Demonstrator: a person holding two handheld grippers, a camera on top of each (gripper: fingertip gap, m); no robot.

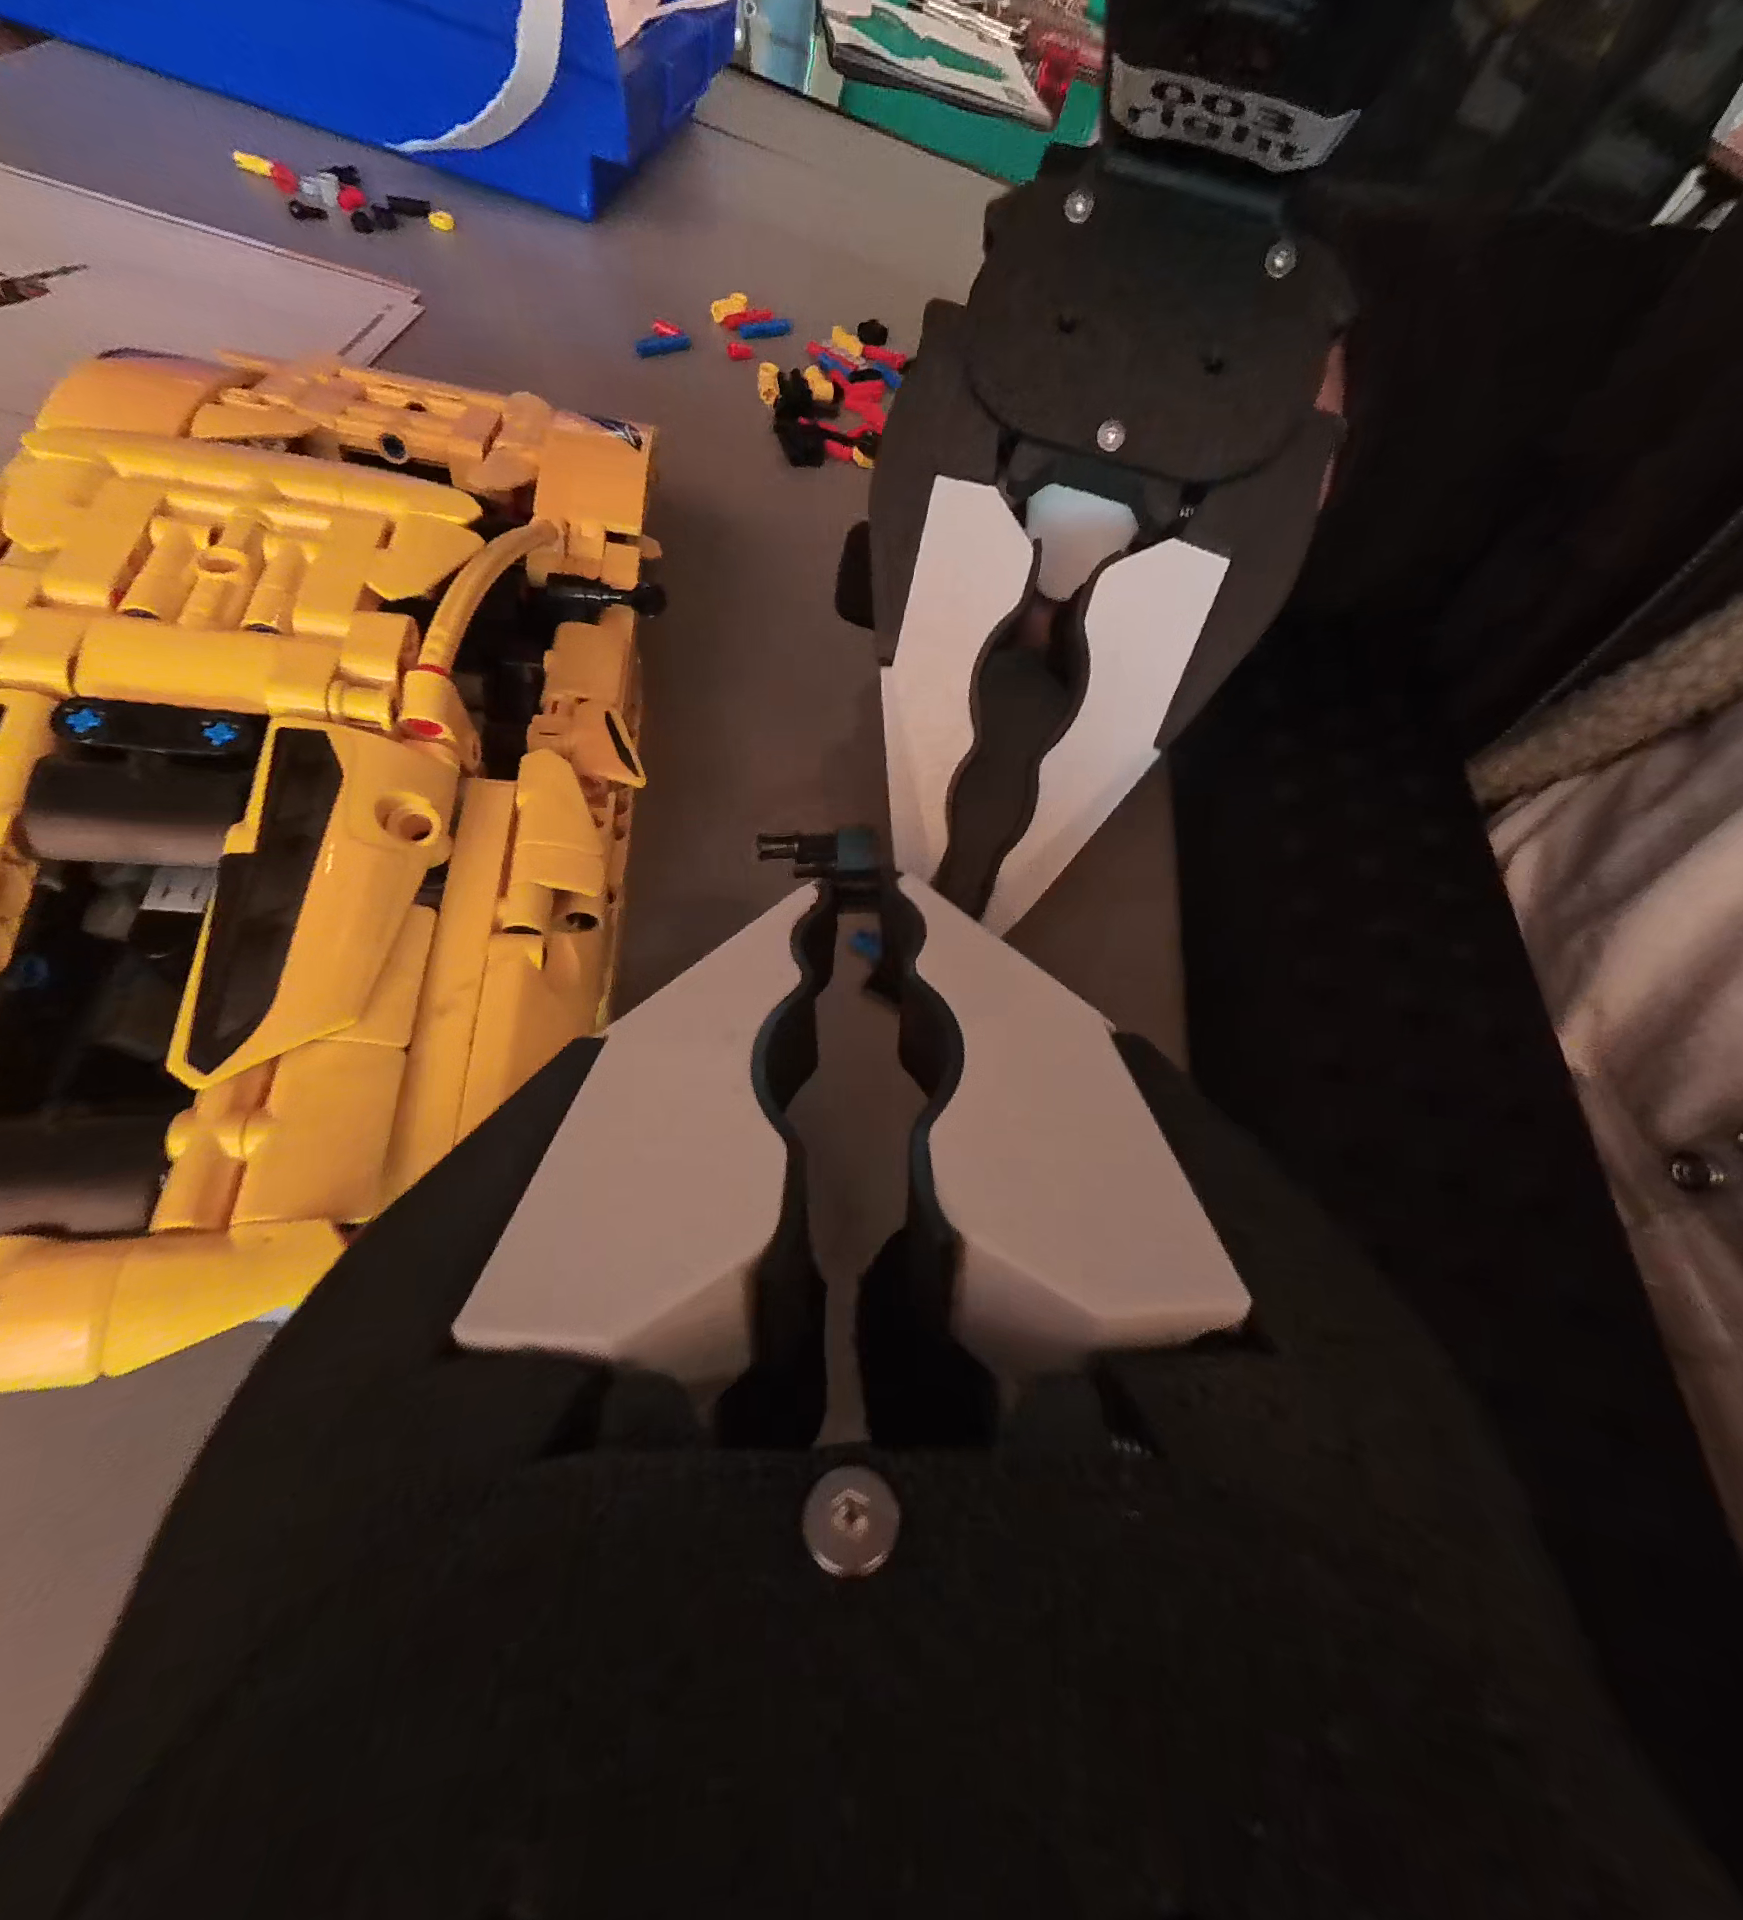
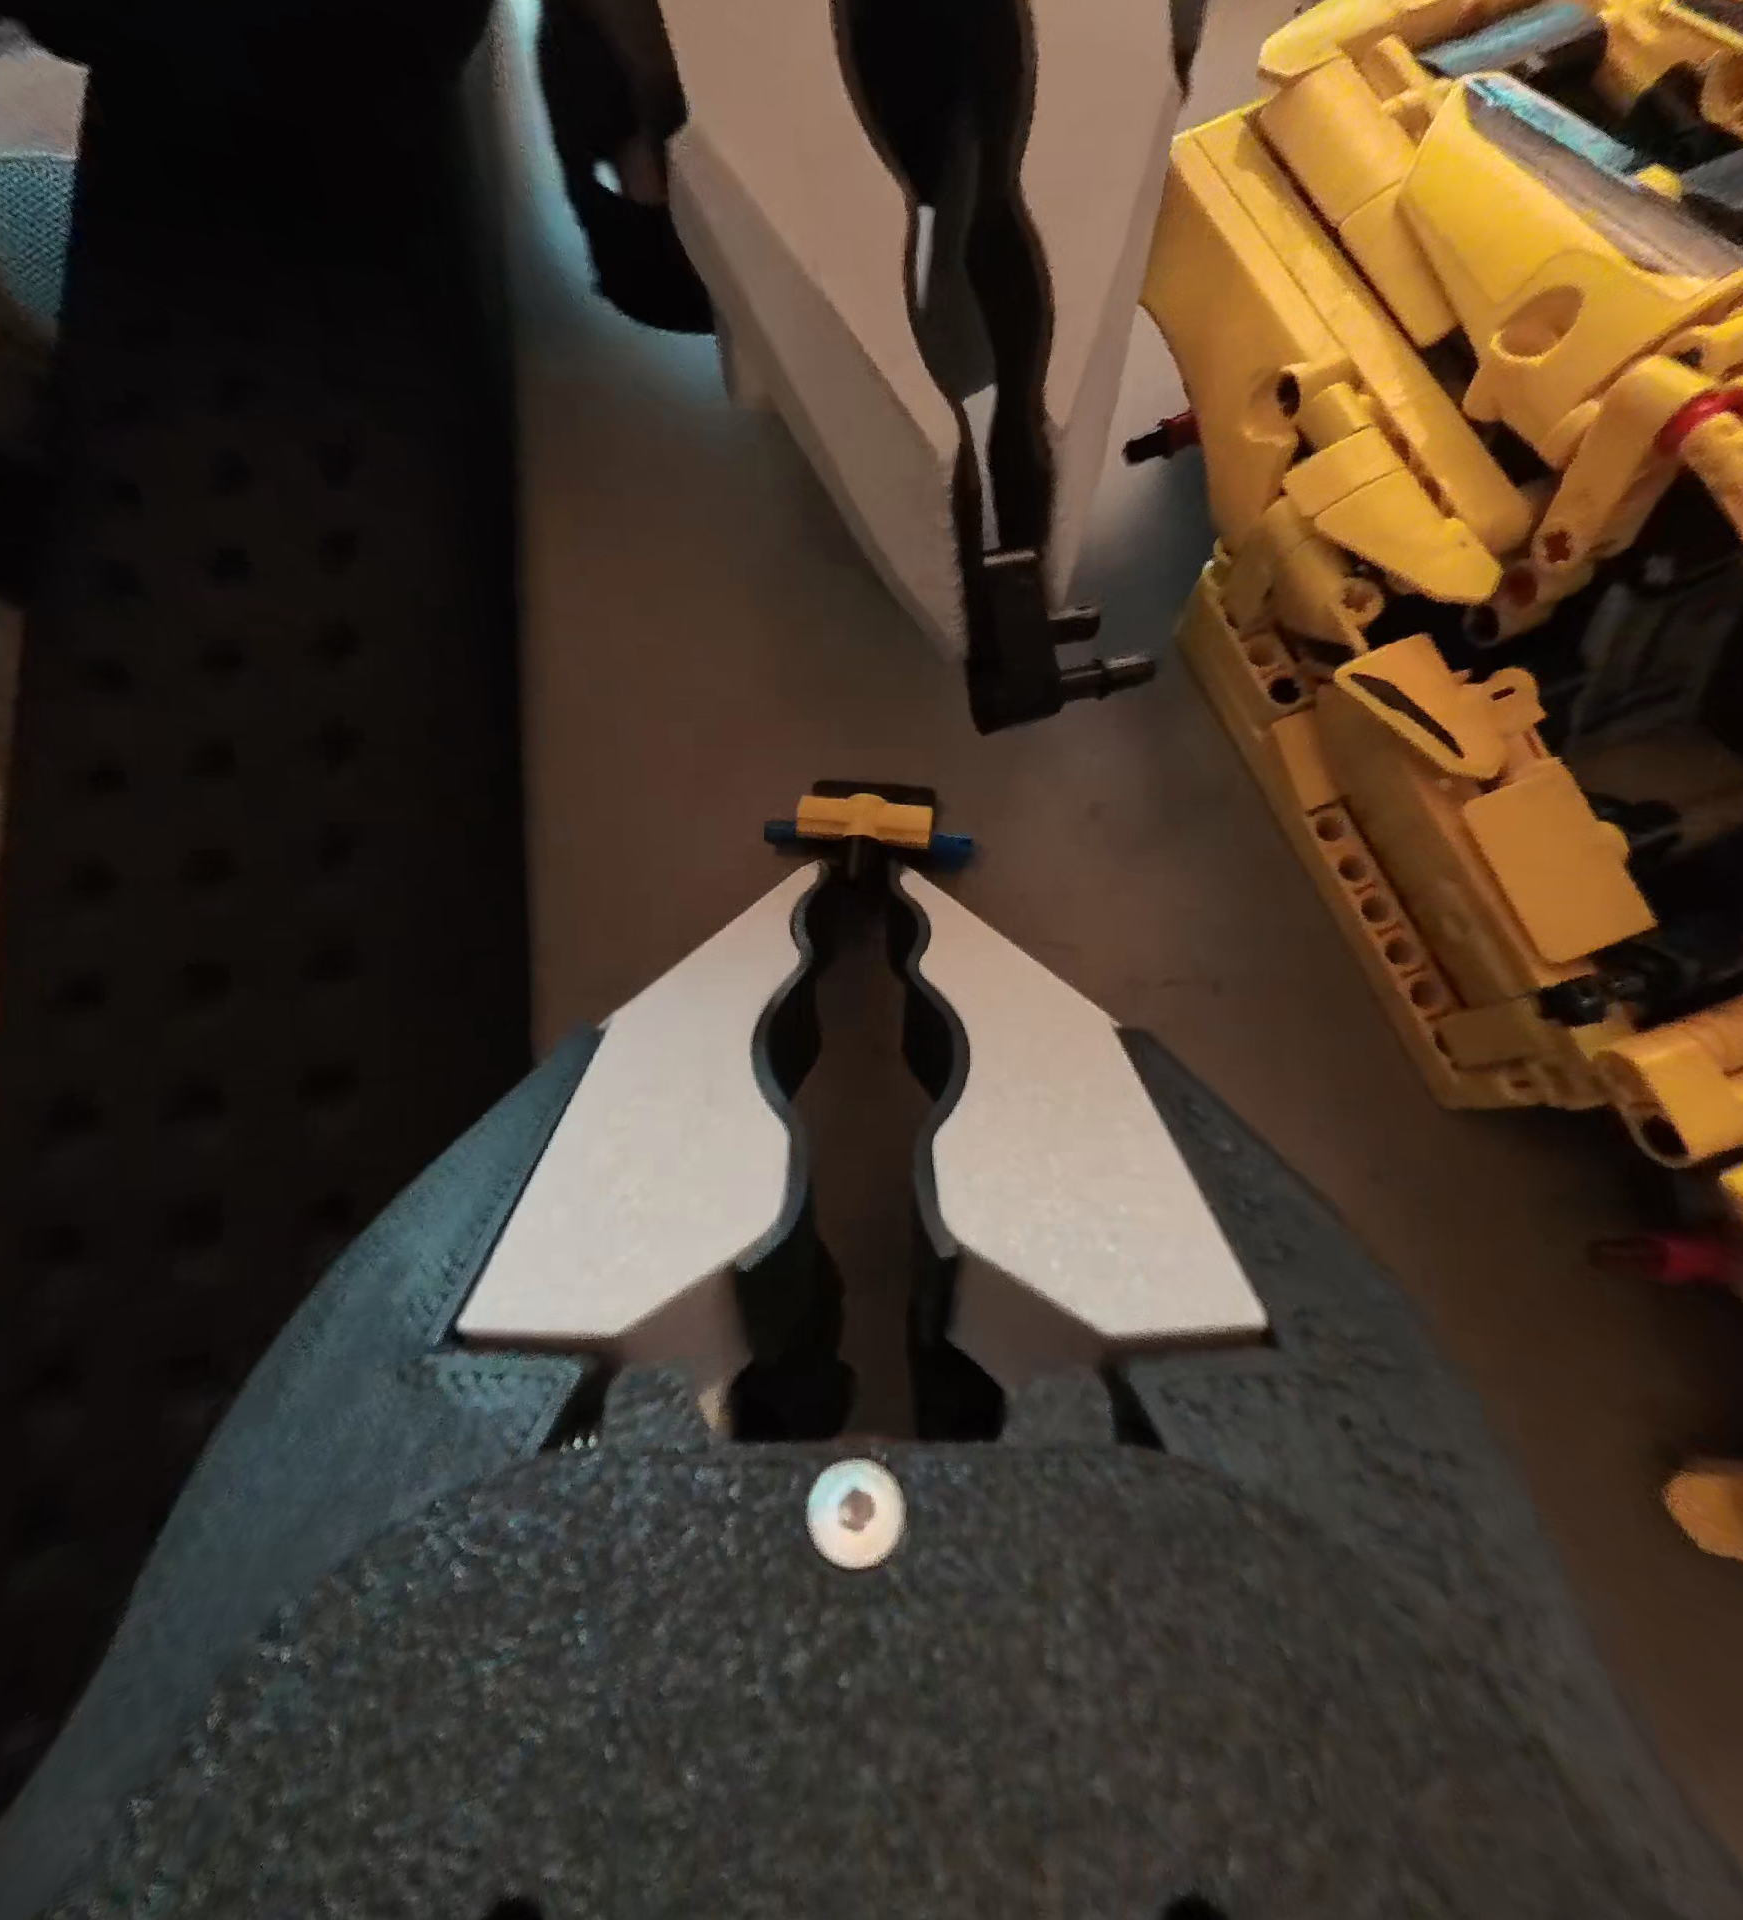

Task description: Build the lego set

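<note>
The yellow lego car (image 1: 223, 831) lies on the grey table to the left, and it also shows in the right wrist view (image 2: 1469, 623). My left gripper (image 1: 851, 883) is shut on a small black piece with two pins (image 1: 825, 850), held above the table beside the car. In the right wrist view this gripper (image 2: 1012, 561) comes from the top with the black piece (image 2: 1038, 670). My right gripper (image 2: 856, 868) is shut on a small yellow piece with a blue axle (image 2: 862, 821). The right gripper (image 1: 960, 883) almost meets the left one tip to tip.
Loose red, blue, yellow and black pieces (image 1: 815, 384) lie beyond the car, with a smaller heap (image 1: 347, 197) by a blue box (image 1: 431, 73). An instruction booklet (image 1: 119, 281) lies at the far left. A dark perforated panel (image 2: 223, 727) borders the table. A loose yellow part (image 2: 1740, 1527) lies near the car. One gripper's finger ends stand about 5 cm off the other's.
</note>
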